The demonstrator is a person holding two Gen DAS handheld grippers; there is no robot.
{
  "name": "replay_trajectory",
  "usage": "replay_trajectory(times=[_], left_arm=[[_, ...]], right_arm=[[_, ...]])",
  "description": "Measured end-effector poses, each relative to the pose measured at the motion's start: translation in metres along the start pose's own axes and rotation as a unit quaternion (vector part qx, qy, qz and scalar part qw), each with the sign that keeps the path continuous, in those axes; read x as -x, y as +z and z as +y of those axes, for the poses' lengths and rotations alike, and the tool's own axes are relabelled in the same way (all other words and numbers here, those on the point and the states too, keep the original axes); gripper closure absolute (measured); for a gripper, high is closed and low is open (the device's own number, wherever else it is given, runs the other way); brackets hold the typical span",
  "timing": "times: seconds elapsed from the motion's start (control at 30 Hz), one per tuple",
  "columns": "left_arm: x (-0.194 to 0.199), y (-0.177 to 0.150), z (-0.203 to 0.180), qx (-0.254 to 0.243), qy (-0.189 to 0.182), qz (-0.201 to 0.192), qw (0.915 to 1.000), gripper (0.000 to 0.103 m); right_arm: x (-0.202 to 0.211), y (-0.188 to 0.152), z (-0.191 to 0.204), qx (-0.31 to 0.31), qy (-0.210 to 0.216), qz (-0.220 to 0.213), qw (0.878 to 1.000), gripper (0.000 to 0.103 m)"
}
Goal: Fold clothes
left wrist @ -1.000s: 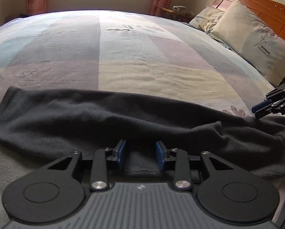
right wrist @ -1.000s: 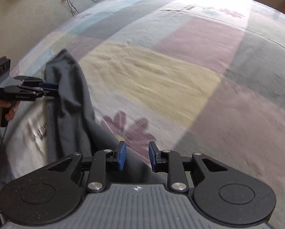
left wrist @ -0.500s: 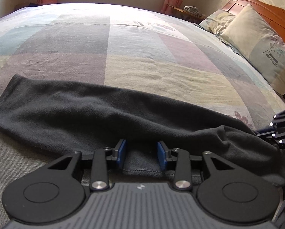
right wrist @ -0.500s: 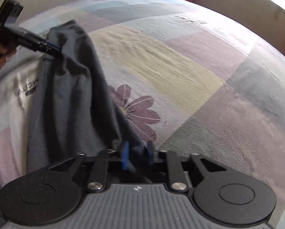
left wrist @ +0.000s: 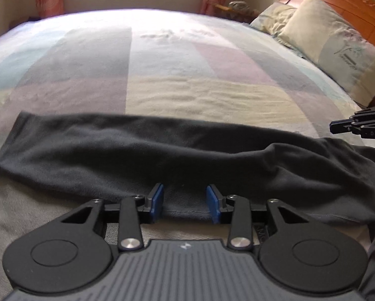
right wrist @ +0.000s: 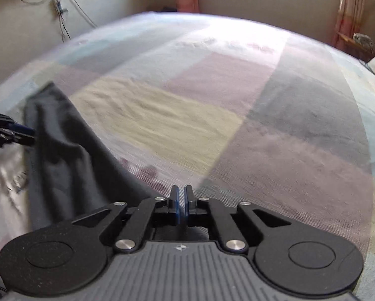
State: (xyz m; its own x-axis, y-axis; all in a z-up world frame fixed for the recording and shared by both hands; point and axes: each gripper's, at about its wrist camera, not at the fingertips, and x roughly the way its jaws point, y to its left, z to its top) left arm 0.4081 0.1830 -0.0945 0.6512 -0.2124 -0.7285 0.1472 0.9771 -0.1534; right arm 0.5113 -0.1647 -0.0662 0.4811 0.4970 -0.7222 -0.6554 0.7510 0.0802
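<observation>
Right gripper jaws opening slightly — dark garment drapes leftward across bedspread.

A wide bed is carrying a pastel patchwork cover, and a dark grey garment is lying stretched across its near edge, while two pillows are resting by the wooden headboard.

garment: lower part behind right gripper | bedspread: motion-blurred
</observation>
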Motion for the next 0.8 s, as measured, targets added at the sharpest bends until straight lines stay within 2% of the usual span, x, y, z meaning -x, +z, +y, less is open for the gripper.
replay_trajectory(times=[0.07,0.17,0.27,0.37,0.5,0.57,0.63,0.7,0.73,0.77,0.8], left_arm=[[0.005,0.001,-0.009,-0.029,-0.009,-0.015,0.9994,0.065],[0.0,0.004,-0.024,-0.059,-0.015,-0.029,0.9977,0.064],[-0.021,0.002,-0.026,-0.053,-0.017,0.015,0.9983,0.062],[-0.019,-0.007,-0.018,-0.049,-0.026,0.022,0.9982,0.062],[-0.003,-0.013,-0.017,-0.077,-0.014,0.05,0.9957,0.062],[0.005,-0.012,-0.017,-0.076,-0.007,0.055,0.9956,0.065],[0.015,-0.009,-0.021,-0.086,-0.021,0.028,0.9957,0.064],[0.016,-0.002,-0.028,-0.095,-0.037,0.0,0.9948,0.063],[0.011,0.003,-0.032,-0.094,-0.048,-0.008,0.9944,0.063],[0.004,0.005,-0.036,-0.093,-0.057,-0.011,0.994,0.062],[-0.003,0.008,-0.039,-0.093,-0.066,-0.013,0.9934,0.06]], right_arm=[[0.01,-0.001,0.028,0.033,0.039,-0.004,0.999,0.092],[0.005,-0.008,0.079,0.092,0.095,0.02,0.991,0.088],[-0.013,-0.018,0.126,0.133,0.127,0.042,0.982,0.078],[-0.037,-0.022,0.151,0.15,0.12,0.048,0.98,0.075],[-0.062,-0.013,0.145,0.081,0.124,0.043,0.988,0.075],[-0.067,-0.014,0.142,0.039,0.132,0.05,0.989,0.073],[-0.064,-0.018,0.144,0.014,0.161,0.062,0.985,0.073],[-0.058,-0.02,0.151,0.02,0.18,0.074,0.981,0.074],[-0.056,-0.02,0.153,0.02,0.189,0.08,0.979,0.078],[-0.052,-0.018,0.155,0.02,0.192,0.08,0.978,0.08],[-0.049,-0.016,0.153,0.014,0.177,0.069,0.982,0.08]])
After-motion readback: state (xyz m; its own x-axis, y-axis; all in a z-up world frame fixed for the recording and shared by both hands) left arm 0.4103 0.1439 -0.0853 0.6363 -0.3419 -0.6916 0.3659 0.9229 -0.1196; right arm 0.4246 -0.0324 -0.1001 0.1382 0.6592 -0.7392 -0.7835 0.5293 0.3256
